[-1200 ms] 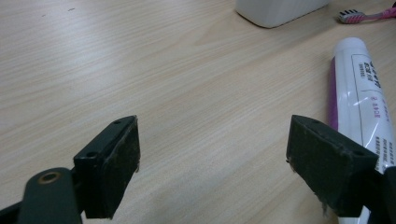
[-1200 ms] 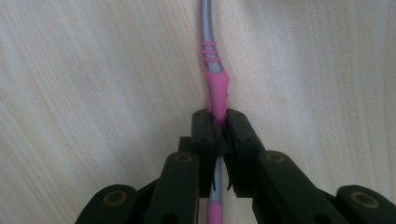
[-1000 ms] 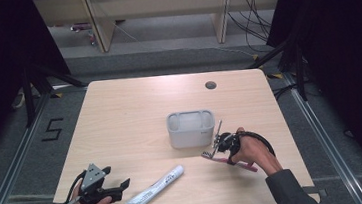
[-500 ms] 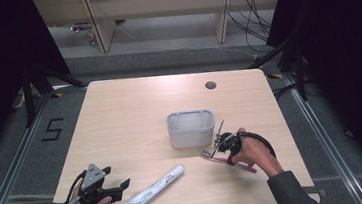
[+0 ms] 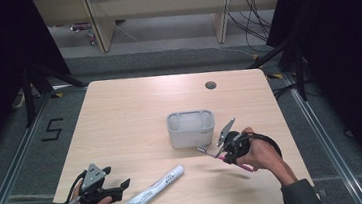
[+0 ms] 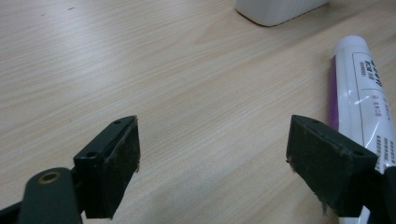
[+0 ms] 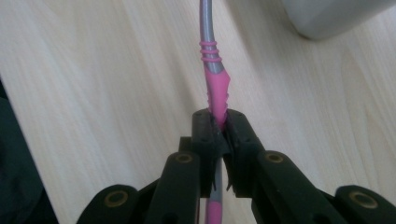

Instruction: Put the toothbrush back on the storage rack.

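A light wooden table (image 5: 135, 116) is seen from above, with a small dark round hole (image 5: 211, 85) near its far edge. A grey rectangular container (image 5: 190, 128) stands near the middle. Just to its right, the right gripper (image 5: 227, 147) is held above the tabletop, and a pink-handled toothbrush (image 5: 213, 152) is clamped in it, its bristled head pointed toward the container's near right corner; whether the head touches the container cannot be told. A white toothpaste tube (image 5: 155, 190) lies diagonally near the front edge. The left gripper (image 5: 119, 187) is held just left of it, jaws apparently apart.
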`<state>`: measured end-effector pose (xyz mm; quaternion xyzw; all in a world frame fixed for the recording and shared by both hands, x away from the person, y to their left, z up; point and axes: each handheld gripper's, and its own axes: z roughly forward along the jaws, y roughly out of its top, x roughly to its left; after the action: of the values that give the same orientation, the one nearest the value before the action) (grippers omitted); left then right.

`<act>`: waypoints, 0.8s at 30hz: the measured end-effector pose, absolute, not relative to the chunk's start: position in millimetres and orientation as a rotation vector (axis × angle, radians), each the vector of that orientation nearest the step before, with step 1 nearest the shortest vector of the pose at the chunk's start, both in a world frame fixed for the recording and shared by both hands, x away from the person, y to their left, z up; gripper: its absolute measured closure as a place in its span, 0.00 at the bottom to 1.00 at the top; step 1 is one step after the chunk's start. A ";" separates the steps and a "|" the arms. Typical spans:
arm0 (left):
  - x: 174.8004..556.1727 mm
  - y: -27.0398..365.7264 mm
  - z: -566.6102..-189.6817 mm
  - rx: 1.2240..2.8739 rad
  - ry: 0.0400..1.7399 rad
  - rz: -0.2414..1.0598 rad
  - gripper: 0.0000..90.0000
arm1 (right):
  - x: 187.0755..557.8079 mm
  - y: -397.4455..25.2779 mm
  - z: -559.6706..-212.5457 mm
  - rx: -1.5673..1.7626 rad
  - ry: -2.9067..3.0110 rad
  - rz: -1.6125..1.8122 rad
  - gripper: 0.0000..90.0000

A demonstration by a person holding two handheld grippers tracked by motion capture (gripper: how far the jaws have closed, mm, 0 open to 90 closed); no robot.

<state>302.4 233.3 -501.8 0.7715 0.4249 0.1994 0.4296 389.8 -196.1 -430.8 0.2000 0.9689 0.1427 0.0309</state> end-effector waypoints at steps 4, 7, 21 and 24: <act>302.6 233.2 -501.9 1.921 1.060 0.496 0.19 | 386.3 -198.2 -423.1 0.604 2.959 0.540 0.93; 302.5 233.1 -501.9 1.921 1.061 0.497 0.19 | 385.9 -200.9 -417.6 0.599 2.929 0.630 0.93; 302.7 233.2 -501.9 1.920 1.062 0.499 0.19 | 384.4 -212.7 -399.9 0.680 2.805 0.980 0.93; 302.6 233.3 -501.8 1.919 1.063 0.500 0.19 | 386.4 -213.6 -397.9 0.681 2.762 1.026 0.93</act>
<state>302.6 233.3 -501.8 0.7695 0.4263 0.2007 0.4312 386.4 -213.6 -397.9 0.2249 0.9118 0.3386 0.0585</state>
